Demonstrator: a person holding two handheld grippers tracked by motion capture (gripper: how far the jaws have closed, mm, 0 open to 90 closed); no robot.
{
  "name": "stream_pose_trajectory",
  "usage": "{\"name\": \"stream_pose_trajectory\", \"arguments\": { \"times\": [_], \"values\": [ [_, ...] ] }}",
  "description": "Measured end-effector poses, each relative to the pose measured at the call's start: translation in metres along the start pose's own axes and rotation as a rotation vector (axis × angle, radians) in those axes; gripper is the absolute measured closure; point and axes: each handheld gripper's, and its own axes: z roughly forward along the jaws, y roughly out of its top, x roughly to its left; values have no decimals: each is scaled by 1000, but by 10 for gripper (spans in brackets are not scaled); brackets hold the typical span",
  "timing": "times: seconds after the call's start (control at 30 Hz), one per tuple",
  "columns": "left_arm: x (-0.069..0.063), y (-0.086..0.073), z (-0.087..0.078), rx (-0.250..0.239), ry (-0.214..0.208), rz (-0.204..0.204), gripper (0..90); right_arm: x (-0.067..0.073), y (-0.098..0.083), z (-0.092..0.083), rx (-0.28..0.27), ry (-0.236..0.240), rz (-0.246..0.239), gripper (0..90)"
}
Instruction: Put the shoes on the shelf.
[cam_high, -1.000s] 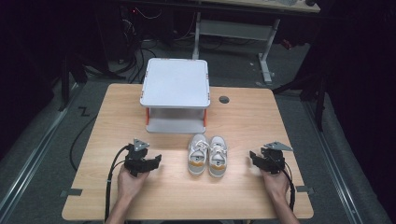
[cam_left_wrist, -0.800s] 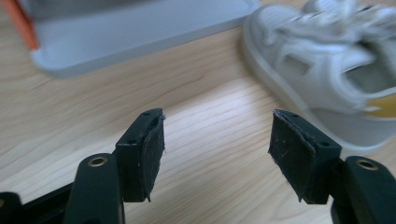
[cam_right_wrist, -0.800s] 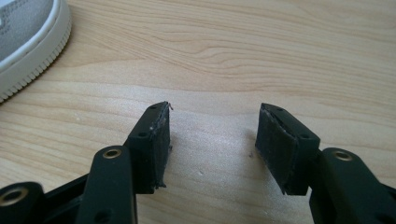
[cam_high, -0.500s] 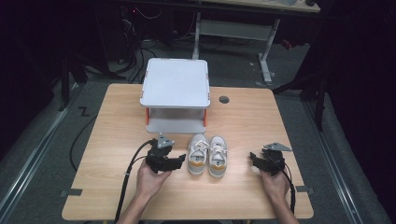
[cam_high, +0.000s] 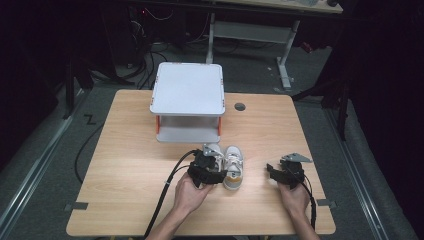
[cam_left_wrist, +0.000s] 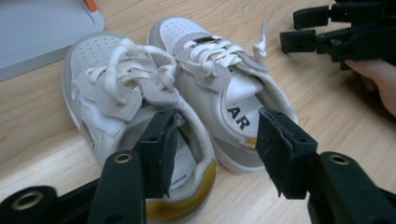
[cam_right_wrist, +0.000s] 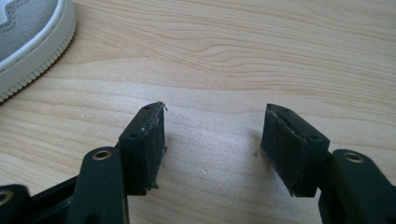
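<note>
A pair of small white and grey shoes with yellow heels stands side by side on the wooden table (cam_high: 125, 150), toes toward the shelf. My left gripper (cam_left_wrist: 212, 135) is over their heels, and its jaws have just been closing. One pad dips into the left shoe (cam_left_wrist: 116, 88) and the other hangs in front of the right shoe (cam_left_wrist: 215, 70) at its heel. Neither pad presses visibly. From above, this gripper (cam_high: 212, 167) covers most of the left shoe (cam_high: 212, 150). My right gripper (cam_right_wrist: 212, 126) rests open over bare wood to the right of the right shoe (cam_high: 233, 162). Its jaws have just been opening with nothing between them.
A white two-level shelf (cam_high: 187, 97) with orange posts stands just behind the shoes. A dark round hole (cam_high: 240, 106) marks the table to its right. The left gripper's cable (cam_high: 165, 200) trails to the front edge. The floor around is dark, with desk legs behind.
My left hand has moved right from open table onto the left shoe. The right hand has stayed in place.
</note>
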Motion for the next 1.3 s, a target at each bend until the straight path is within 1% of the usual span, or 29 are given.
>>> {"name": "stream_pose_trajectory", "arguments": {
  "times": [0.03,0.1,0.17,0.23,0.37,0.47,0.53,0.57,0.6,0.67,0.73,0.77,0.8,0.87,0.97,1.03,1.1,1.2,1.3],
  "values": [
    [0,1,3,8,2,-14,486,0,0,0,0,0,0,398],
    [0,2,8,26,17,-28,487,0,0,0,0,0,-1,398],
    [0,3,10,29,14,-49,488,0,0,0,0,1,-1,397],
    [0,5,11,31,8,-84,487,0,0,0,1,3,-2,398],
    [1,7,12,26,9,-115,562,0,0,0,-1,10,-7,400],
    [-2,8,13,37,17,-108,551,1,0,0,-1,11,-7,400],
    [-3,8,14,59,18,-100,532,1,0,0,-1,12,-7,400],
    [-4,9,16,71,14,-106,517,1,0,0,-1,12,-7,400],
    [-4,9,17,75,19,-110,503,1,0,0,-1,13,-8,400],
    [-4,9,19,72,29,-129,498,1,0,0,-1,14,-9,400],
    [-5,10,21,70,58,-139,512,1,0,0,-1,19,-14,403],
    [-5,11,23,76,63,-140,526,1,0,0,-2,20,-19,410],
    [-6,11,24,81,65,-137,529,1,0,0,-2,21,-20,412],
    [-8,12,29,96,87,-100,545,1,0,0,-2,21,-17,412],
    [-9,12,35,94,96,-74,574,1,0,0,-2,21,-17,412],
    [-10,11,38,81,125,-34,652,1,0,0,-2,21,-17,413],
    [-10,10,38,79,129,-21,687,1,0,0,-2,20,-17,412],
    [-9,11,37,85,121,-22,716,1,0,0,-3,20,-18,412],
    [-12,9,36,75,135,-1,741,1,0,0,-2,19,-15,412]
  ]
}}
